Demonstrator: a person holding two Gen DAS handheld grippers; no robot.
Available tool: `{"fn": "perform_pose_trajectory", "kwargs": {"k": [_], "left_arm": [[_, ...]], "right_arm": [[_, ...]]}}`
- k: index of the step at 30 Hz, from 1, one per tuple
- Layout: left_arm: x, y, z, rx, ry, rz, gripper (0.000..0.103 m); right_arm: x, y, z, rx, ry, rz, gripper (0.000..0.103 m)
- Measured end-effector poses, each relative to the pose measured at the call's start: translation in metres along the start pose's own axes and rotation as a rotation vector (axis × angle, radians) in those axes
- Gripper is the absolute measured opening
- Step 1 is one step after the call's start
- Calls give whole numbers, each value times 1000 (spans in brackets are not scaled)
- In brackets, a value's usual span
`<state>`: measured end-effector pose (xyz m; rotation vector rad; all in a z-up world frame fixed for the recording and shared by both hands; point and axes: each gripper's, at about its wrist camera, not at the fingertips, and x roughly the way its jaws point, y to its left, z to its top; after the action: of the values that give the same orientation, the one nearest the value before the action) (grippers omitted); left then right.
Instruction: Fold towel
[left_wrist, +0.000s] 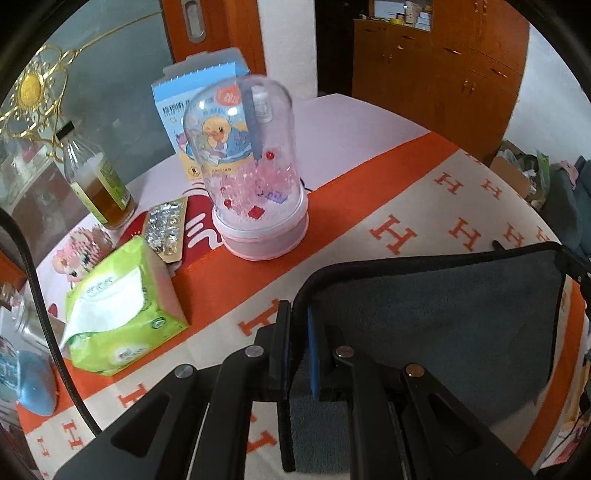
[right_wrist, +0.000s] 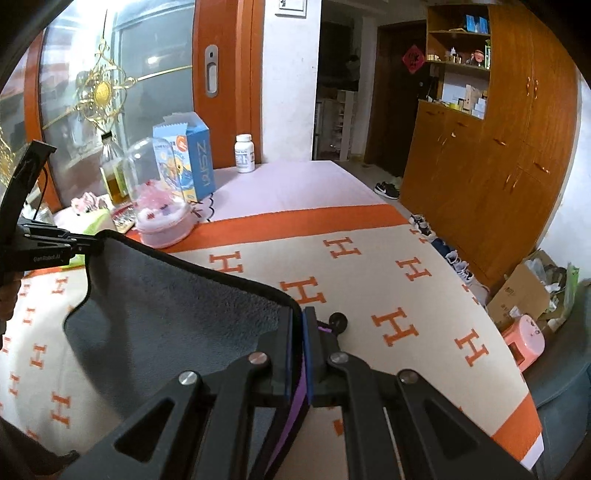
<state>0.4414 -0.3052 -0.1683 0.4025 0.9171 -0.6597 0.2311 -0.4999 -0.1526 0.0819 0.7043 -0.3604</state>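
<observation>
Both your grippers are clamped and lifted.

Your left gripper (left_wrist: 298, 314) has its jaws pressed nearly together on a corner of the towel (left_wrist: 443, 325), fingers pointing forward and slightly down. Your right gripper (right_wrist: 300, 317) is closed the same way on the opposite corner, its jaws pinching the dark hem. From the right wrist view, your left gripper sits off to the left, at about the same height.

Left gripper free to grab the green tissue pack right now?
Probably not: the left gripper is shut on the grey towel corner. The tissue pack lies unobstructed to its left, but it must let go first.
</observation>
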Motion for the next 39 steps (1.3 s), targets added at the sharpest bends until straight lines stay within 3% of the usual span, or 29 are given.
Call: {"fn": "perform_pose_trajectory", "kwargs": {"k": [8, 11, 13, 19, 24, 34, 39], "left_arm": [[33, 1, 2, -55, 30, 13, 11], [38, 4, 4, -87, 45, 36, 29], [37, 9, 4, -112, 46, 30, 29], [31, 19, 0, -164, 59, 42, 36], [21, 22, -9, -205, 80, 61, 50], [-23, 21, -46, -240, 107, 71, 76], [-51, 24, -68, -254, 96, 58, 79]], "right_arm": [[29, -3, -5, -7, 33, -14, 7], [37, -7, -5, 9, 47, -26, 7], [40, -10, -5, 16, 56, -26, 10], [40, -14, -8, 30, 60, -38, 31], [34, -12, -9, 37, 57, -30, 52], [8, 5, -21, 68, 90, 21, 76], [-8, 16, -34, 102, 122, 53, 81]]}}
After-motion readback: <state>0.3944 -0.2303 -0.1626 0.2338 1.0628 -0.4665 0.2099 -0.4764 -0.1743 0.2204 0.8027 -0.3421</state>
